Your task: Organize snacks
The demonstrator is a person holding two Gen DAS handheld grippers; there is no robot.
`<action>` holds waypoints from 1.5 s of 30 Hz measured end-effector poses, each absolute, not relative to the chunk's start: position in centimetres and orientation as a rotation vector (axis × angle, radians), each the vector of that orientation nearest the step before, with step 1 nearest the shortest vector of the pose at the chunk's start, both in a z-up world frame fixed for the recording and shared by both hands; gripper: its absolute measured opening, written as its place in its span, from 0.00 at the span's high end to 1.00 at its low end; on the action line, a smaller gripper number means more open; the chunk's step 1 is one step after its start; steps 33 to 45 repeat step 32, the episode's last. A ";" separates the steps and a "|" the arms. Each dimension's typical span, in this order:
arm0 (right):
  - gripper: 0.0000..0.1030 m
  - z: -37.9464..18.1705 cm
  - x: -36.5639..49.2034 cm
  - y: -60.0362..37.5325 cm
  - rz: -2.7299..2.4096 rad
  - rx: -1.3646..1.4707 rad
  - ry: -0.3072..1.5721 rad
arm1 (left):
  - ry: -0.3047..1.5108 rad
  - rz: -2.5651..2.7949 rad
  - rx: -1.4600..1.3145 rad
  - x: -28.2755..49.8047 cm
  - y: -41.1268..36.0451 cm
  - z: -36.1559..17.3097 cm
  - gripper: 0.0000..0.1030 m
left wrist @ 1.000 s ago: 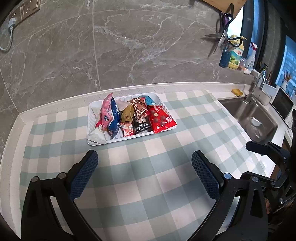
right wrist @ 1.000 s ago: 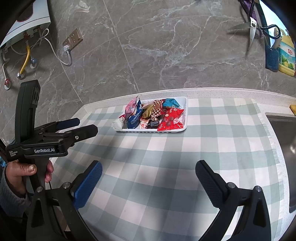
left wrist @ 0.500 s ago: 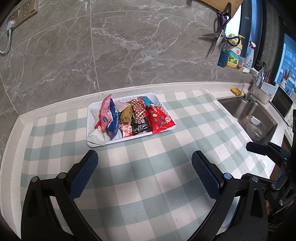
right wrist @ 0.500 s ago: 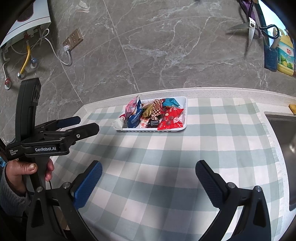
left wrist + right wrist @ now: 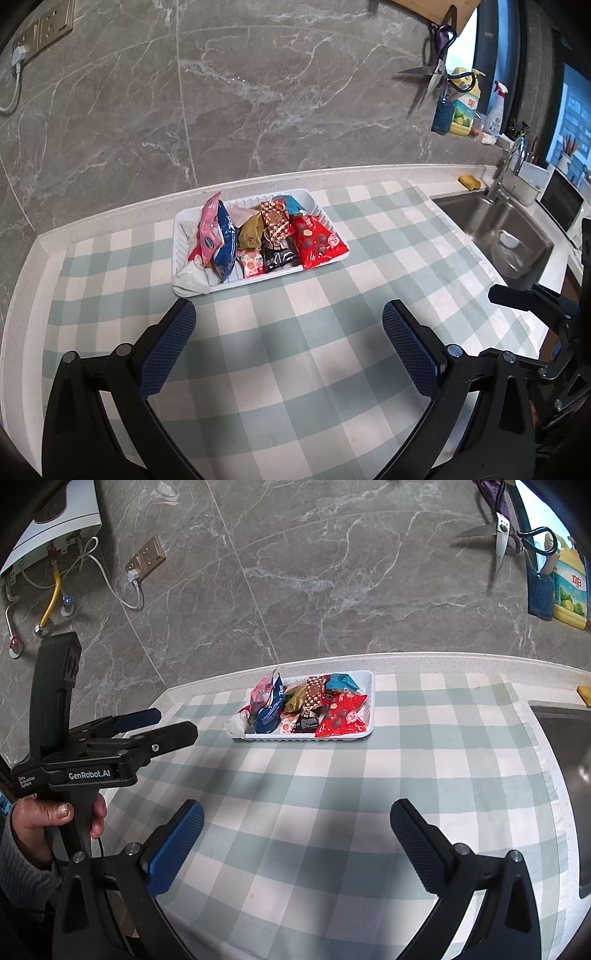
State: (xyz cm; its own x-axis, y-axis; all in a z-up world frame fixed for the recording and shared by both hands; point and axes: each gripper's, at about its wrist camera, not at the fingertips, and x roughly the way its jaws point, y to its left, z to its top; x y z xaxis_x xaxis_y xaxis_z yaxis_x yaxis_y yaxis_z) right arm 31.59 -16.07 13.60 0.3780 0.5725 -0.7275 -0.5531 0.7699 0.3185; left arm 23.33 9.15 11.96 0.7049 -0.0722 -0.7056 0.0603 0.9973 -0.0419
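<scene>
One white tray on one checked cloth, about nine snack packets inside, exact number hard to tell from overlap; two grippers: left gripper, right gripper; one sink; one pair of scissors.

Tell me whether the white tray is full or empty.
Full: the white tray is packed with snack packets, including a red packet and a blue packet.

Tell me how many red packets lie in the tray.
1: the red packet lies at the right end of the white tray, beside the dark packets. More may be hidden under the pile.
</scene>
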 end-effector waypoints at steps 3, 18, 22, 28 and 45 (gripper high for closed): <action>0.00 13.6 31.2 -16.2 0.718 0.025 0.936 | 0.772 -0.055 0.029 23.3 8.8 12.2 0.00; 0.00 13.4 30.8 -16.1 0.730 0.035 0.949 | 0.697 0.074 0.188 22.1 6.8 12.7 0.00; 0.00 13.2 31.0 -16.1 0.731 0.040 0.953 | 0.709 0.063 0.163 22.2 7.1 12.2 0.00; 0.00 12.9 31.1 -16.2 0.720 0.050 0.961 | 0.717 0.045 0.175 22.4 6.8 11.8 0.01; 0.00 12.6 31.2 -16.6 0.708 0.055 0.966 | 0.722 0.047 0.179 22.5 6.5 11.6 0.01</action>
